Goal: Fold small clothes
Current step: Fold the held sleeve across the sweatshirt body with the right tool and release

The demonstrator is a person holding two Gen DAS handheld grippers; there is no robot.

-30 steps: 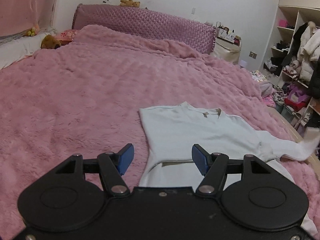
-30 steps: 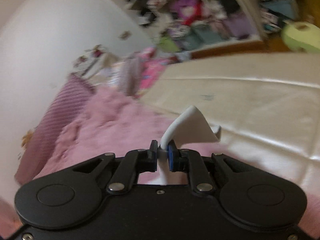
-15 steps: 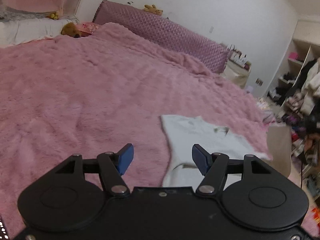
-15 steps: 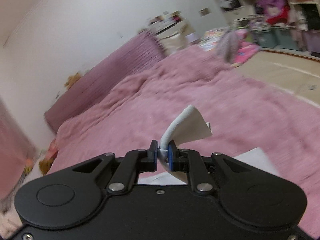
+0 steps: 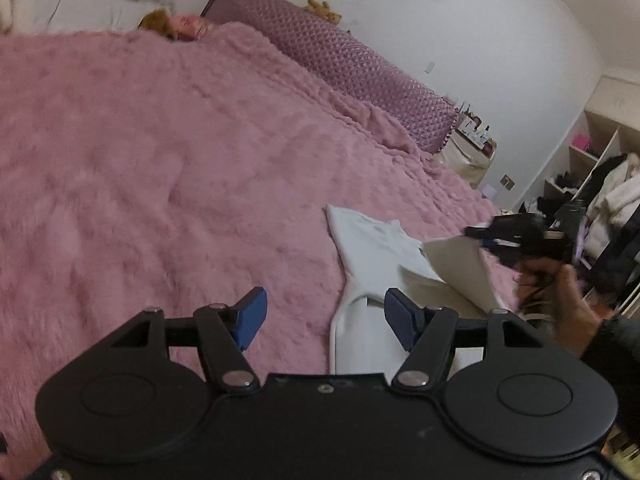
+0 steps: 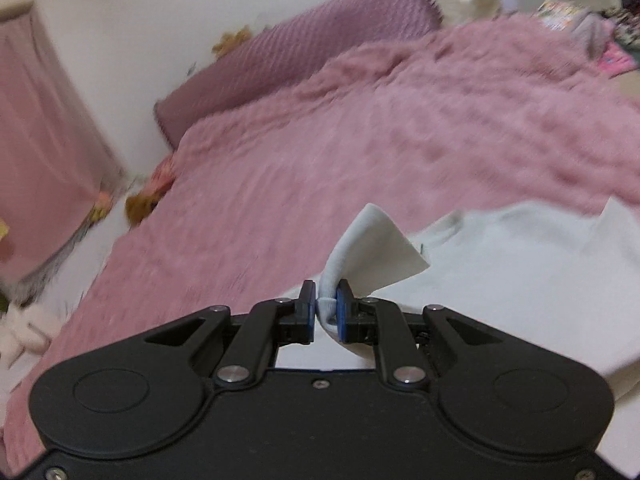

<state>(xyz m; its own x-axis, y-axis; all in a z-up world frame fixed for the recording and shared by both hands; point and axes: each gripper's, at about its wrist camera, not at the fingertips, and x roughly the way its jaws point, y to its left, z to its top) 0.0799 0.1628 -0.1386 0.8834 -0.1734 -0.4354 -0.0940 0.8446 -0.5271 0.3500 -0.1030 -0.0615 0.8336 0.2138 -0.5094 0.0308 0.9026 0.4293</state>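
The right gripper (image 6: 324,308) is pinching the soft cuff of a sleeve (image 6: 372,248) from the small white long-sleeved top (image 5: 372,248), and its jaws are squeezed almost shut on the cloth. A second ago this gripper was out past the side of the bed, over the pale floor, with the sleeve stretched out to the right. Now it is swinging back over the fluffy pink blanket (image 5: 160,152), carrying the sleeve in across the body of the top. In the left wrist view the sleeve is lifting off the bed like a flap, with the right gripper (image 5: 490,242) and the person's hand (image 5: 560,300) behind it. That part is blurry, so exactly where the sleeve ends is hard to tell.

This probably means the sleeve fold is happening right now. The sleeve is not lying down flat yet, so the fold is not finished.

The left gripper (image 5: 324,320) is standing wide open and holding nothing. It has been sliding along and tipping over a bit, so the top now sits more to its right than before. The top is lying flat on the blanket, just ahead of this gripper. Its near left edge is running between the two blue pads (image 5: 250,320), closer to the right one. Neither pad is touching the cloth.
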